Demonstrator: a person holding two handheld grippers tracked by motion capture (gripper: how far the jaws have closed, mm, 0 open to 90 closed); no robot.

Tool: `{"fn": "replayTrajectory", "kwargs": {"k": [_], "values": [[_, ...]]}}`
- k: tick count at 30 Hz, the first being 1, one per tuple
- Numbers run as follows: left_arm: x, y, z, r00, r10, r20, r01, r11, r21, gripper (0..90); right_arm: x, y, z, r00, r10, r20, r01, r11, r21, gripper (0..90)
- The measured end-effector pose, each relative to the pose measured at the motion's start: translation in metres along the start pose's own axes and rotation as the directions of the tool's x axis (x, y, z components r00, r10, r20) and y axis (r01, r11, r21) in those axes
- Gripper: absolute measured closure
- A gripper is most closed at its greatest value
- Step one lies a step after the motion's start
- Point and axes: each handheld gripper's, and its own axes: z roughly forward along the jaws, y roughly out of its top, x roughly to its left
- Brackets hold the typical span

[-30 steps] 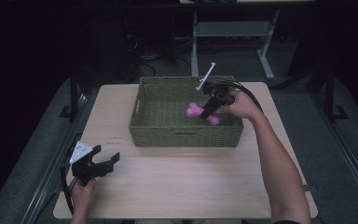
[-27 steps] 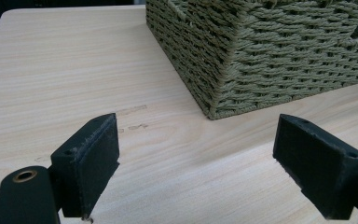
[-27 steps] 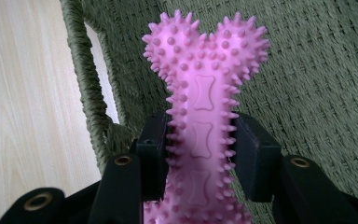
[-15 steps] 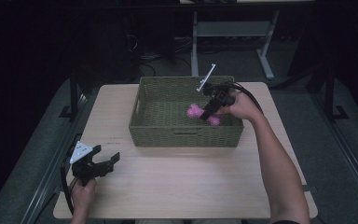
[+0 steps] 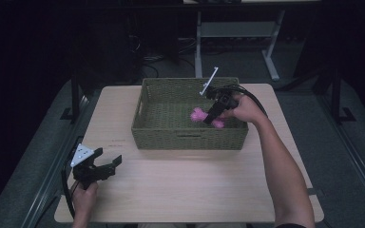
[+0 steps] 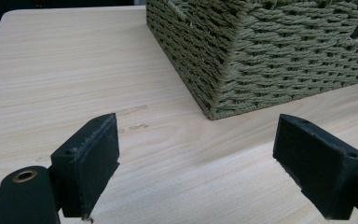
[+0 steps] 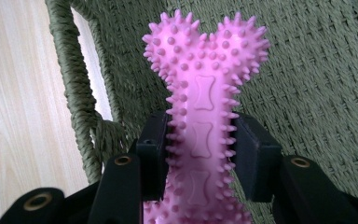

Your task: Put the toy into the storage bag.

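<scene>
R gripper (image 5: 212,115) jaws clamped on pink bone (image 7: 204,116) mid-shaft, inside basket (image 5: 161,133), prob for a clean lift or drop. L gripper (image 5: 105,166) jaws wide open, empty, idle over counter (image 6: 51,70), basket corner ahead.

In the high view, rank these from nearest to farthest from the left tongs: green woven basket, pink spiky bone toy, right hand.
1. Green woven basket, up and right of the left tongs.
2. Pink spiky bone toy, inside the basket.
3. Right hand, over the basket's right end.
</scene>
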Motion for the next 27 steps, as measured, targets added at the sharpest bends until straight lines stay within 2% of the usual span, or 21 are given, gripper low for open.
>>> {"fn": "replayTrajectory", "kwargs": {"k": [4, 16, 27], "values": [[0.000, 0.000, 0.001, 1.0000, -0.002, 0.000, 0.002, 1.0000, 0.002, 13.9, -0.002, -0.003, 0.002, 0.9999, 0.007, -0.010, -0.008, 1.000, -0.017, 57.6], [0.000, 0.000, 0.001, 1.0000, -0.005, -0.004, 0.005, 1.0000, 0.002, 13.9, -0.006, -0.010, 0.010, 0.9995, 0.025, -0.019, -0.026, 1.000, -0.017, 57.5], [0.000, 0.000, 0.001, 1.0000, -0.001, -0.002, 0.001, 1.0000, 0.001, 13.9, -0.004, -0.004, 0.019, 0.9995, 0.015, -0.028, -0.015, 1.000, 0.005, 57.4]]}}
